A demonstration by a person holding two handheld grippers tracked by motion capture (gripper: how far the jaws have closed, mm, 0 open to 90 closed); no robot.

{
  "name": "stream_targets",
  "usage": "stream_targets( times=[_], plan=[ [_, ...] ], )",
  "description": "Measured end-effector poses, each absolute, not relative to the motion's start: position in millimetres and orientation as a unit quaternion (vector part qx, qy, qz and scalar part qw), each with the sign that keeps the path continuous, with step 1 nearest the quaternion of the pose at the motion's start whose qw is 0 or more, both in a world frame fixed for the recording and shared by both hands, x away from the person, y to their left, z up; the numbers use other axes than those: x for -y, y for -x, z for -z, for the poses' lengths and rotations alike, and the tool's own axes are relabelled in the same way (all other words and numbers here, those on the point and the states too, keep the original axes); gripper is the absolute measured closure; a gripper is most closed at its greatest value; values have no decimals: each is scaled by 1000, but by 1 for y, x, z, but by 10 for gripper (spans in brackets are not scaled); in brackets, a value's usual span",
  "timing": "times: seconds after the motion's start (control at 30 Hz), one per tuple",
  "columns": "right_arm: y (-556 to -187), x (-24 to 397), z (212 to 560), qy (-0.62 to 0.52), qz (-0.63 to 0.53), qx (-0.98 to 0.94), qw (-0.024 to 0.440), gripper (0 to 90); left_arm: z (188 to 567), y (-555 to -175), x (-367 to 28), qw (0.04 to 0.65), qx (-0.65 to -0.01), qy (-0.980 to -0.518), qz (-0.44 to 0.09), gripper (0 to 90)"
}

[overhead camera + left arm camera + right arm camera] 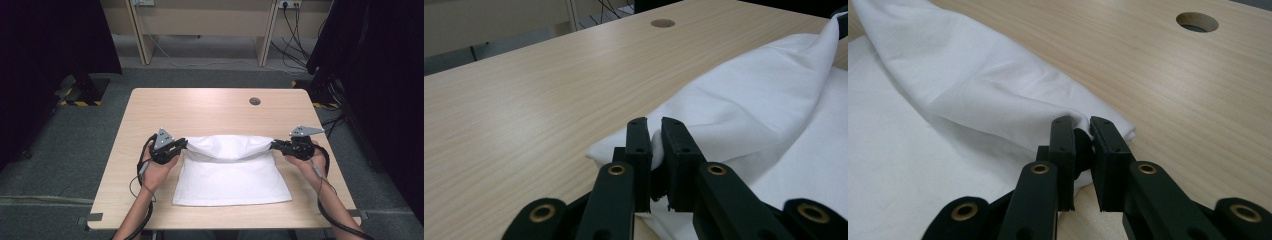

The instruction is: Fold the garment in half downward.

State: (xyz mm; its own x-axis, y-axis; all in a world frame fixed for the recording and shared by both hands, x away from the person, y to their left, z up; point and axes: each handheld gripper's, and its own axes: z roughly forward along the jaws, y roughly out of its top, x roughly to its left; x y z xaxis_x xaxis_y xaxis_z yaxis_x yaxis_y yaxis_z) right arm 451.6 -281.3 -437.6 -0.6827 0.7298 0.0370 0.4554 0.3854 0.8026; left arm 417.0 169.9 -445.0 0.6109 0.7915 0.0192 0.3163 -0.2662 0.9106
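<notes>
On the pale wooden table (150, 107), which has a round cable hole (255, 101) near its far edge, a white cloth (230, 175) lies toward the near side with its far edge lifted. The left gripper (181, 145) and right gripper (274, 145) each have their jaws nearly closed, pinching a far corner of it. Grey carpet (65, 145) surrounds the table, with a wooden desk (200, 20) and trailing cables (292, 47) beyond.

Both forearms come in from the near edge, spread wide. The left hand (156, 167) carries the left gripper (181, 145), pointing inward to the right, jaws pinched nearly together. The right hand (309, 159) mirrors it: the right gripper (275, 145) points inward to the left, jaws likewise clamped tight. Cables trail back along both wrists.
</notes>
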Motion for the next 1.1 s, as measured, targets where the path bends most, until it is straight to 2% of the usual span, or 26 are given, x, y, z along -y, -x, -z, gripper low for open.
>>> stream_targets(
  times=[1.1],
  plan=[
    [-427,285,426,-348,-425,-817,175,810,433,-389,-172,485,-334,-769,-251,825]
  ],
)
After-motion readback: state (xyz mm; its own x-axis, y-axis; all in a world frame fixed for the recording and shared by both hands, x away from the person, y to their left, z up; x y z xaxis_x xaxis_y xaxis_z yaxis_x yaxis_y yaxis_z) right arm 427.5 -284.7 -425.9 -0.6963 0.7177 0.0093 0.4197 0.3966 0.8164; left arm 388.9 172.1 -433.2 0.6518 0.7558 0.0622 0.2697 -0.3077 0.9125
